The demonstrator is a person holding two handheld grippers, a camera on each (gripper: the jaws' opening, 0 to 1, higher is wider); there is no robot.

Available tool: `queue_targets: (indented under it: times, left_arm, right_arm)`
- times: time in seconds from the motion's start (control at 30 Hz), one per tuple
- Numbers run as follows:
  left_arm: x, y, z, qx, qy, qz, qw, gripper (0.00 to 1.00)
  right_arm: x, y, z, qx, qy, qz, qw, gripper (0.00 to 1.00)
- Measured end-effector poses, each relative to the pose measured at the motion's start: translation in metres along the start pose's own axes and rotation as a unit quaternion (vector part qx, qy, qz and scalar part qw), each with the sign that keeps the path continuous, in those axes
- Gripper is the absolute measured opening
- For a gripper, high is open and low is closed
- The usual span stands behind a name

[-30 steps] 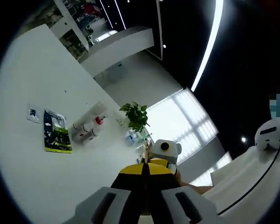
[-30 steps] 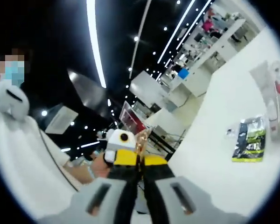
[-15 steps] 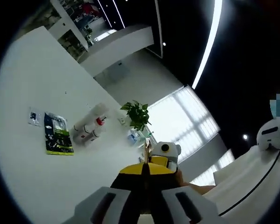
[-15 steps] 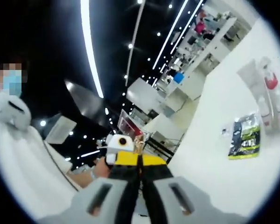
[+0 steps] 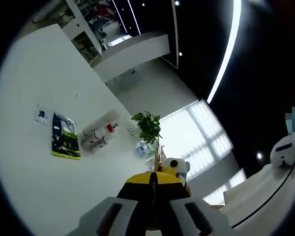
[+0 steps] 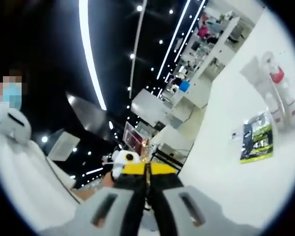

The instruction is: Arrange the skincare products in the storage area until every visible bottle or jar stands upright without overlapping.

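Note:
Two white bottles (image 5: 92, 138) with a red cap (image 5: 110, 127) lie on their sides on the white table (image 5: 29, 78), beside a white tube (image 5: 104, 119). The same bottles (image 6: 284, 101) and tube (image 6: 254, 74) show at the right edge of the right gripper view. My left gripper (image 5: 153, 178) is shut, held well off the table, nothing visible between its jaws. My right gripper (image 6: 147, 171) is likewise shut and raised. Each faces the other: the right gripper (image 5: 173, 167) sits just beyond my left one's tips, and the left gripper (image 6: 124, 160) just beyond my right one's.
A black-and-green sachet (image 5: 65, 142) and a small white packet (image 5: 41, 114) lie flat near the bottles; both, sachet (image 6: 256, 143) and packet (image 6: 234, 133), show from the other side. A potted plant (image 5: 147, 126) stands at the table's far end. A person in white (image 6: 24, 162) stands close.
Both views have rolled and shifted a little with the hands. The bottles, tube and sachet lie where they were. Both grippers stay shut, facing each other.

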State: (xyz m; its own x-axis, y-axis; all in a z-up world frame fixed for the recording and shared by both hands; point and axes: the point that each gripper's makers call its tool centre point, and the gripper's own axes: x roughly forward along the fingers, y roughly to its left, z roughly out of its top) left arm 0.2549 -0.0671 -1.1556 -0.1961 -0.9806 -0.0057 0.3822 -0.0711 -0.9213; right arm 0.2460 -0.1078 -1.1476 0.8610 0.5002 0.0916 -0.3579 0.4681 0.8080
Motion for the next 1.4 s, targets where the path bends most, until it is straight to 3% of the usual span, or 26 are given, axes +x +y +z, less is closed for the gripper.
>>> queue_targets:
  times: [0.17,0.43,0.6,0.9,1.03,1.17,1.4]
  left_arm:
    - [0.003,0.002,0.0,-0.019,-0.004,-0.002,0.9998,0.01]
    - [0.005,0.006,-0.004,-0.002,0.007,0.012,0.9999,0.03]
    - [0.005,0.002,-0.001,-0.014,0.003,0.002,0.9999,0.02]
    - [-0.001,0.011,-0.005,-0.009,0.01,0.023,0.9996,0.01]
    - [0.002,0.012,-0.003,-0.016,0.005,0.025,0.9996,0.01]
    - [0.004,0.017,-0.004,-0.011,0.01,0.03,0.9994,0.01]
    - [0.004,0.033,0.002,-0.025,0.003,0.041,0.9988,0.01]
  right_arm:
    - [-0.001,-0.002,-0.002,0.009,0.004,-0.003,1.0,0.01]
    - [-0.003,-0.005,0.006,0.015,-0.016,-0.004,0.9998,0.0]
    - [0.001,-0.002,0.006,0.018,-0.007,0.005,0.9998,0.0]
    - [0.004,-0.001,-0.003,0.007,0.009,0.011,0.9999,0.0]
    - [0.004,-0.003,-0.001,0.009,0.008,0.005,0.9999,0.01]
    - [0.001,-0.009,0.001,0.002,0.004,-0.01,0.9999,0.1]
    - [-0.007,-0.016,0.005,-0.001,-0.003,-0.028,0.9996,0.11]
